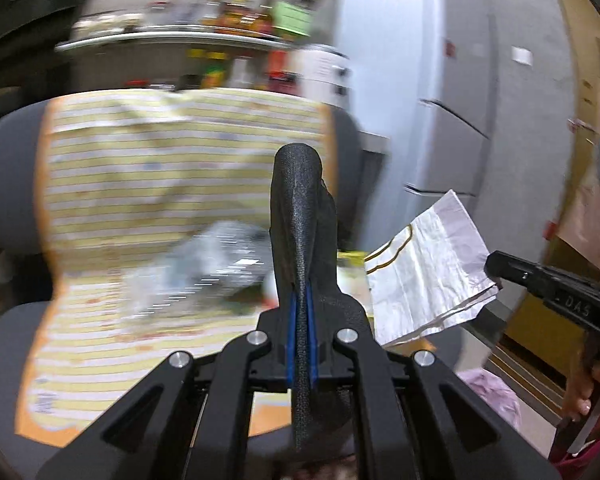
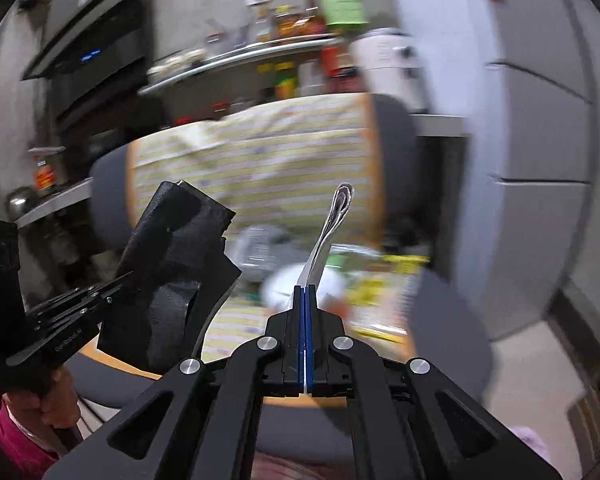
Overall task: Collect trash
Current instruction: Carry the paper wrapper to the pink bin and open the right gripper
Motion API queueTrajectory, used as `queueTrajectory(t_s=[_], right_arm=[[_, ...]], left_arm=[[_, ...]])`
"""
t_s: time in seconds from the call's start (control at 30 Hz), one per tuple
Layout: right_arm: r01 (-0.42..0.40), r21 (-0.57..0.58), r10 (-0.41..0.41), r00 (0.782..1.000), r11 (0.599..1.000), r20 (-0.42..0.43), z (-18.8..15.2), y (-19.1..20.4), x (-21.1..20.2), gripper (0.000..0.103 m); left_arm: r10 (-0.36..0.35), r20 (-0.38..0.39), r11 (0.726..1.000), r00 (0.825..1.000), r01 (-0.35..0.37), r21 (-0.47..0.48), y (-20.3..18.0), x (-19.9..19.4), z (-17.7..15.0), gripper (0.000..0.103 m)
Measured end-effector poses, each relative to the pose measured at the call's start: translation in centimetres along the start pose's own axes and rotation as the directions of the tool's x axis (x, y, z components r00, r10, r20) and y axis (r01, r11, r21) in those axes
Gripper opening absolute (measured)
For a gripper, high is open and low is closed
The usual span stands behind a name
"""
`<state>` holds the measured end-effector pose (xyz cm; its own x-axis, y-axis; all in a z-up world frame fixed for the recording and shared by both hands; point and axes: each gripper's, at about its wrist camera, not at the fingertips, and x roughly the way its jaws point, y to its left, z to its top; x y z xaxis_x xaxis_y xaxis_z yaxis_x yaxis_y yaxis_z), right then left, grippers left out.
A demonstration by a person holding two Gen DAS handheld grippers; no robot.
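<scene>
Clamped tight in the left gripper (image 1: 300, 300) is a black bag (image 1: 298, 200), sticking up at 12 o'clock. A white paper bag (image 2: 332, 232) is pinched by the fully closed right gripper (image 2: 305, 300). Blurry trash (image 1: 212, 264) is seen on a striped chair (image 1: 140, 160), fridge (image 1: 480, 80) at 2 o'clock.

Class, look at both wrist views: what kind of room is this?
Probably a home kitchen: a shelf of sauce bottles, a tall grey fridge and a black range hood surround a cloth-covered chair.
</scene>
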<state>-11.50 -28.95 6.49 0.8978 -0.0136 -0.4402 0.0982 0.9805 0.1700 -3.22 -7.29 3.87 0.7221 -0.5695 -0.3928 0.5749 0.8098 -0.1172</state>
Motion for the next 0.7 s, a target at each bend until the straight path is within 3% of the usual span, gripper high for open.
queueTrajectory(t_s=[0.13,0.27,0.47,0.7], right_arm=[[0.133,0.051,-0.132,0.991,0.99,-0.015,-2.3,-4.5,-3.3,0.0],[0.253,0.099,-0.247,0.966,0.962,-0.072,-5.5,-8.3,-5.2,0.0],[0.359,0.177,-0.33,0.928,0.916,-0.172,-9.9,-12.6,-6.0,0.0],[0.448,0.208,-0.381,0.877,0.869,-0.294,-14.5,-16.1,-4.5,0.006]], left_arm=[[-0.111,-0.022,0.993,0.994,0.112,0.039,-5.0,2.2,-0.7,0.003],[-0.209,-0.063,0.974,0.976,0.213,0.082,-10.0,4.0,-2.1,0.003],[-0.274,-0.129,0.949,0.953,0.29,0.121,-14.1,5.7,-3.7,0.003],[-0.3,-0.192,0.936,0.934,0.327,0.13,-15.9,7.2,-4.6,0.003]])
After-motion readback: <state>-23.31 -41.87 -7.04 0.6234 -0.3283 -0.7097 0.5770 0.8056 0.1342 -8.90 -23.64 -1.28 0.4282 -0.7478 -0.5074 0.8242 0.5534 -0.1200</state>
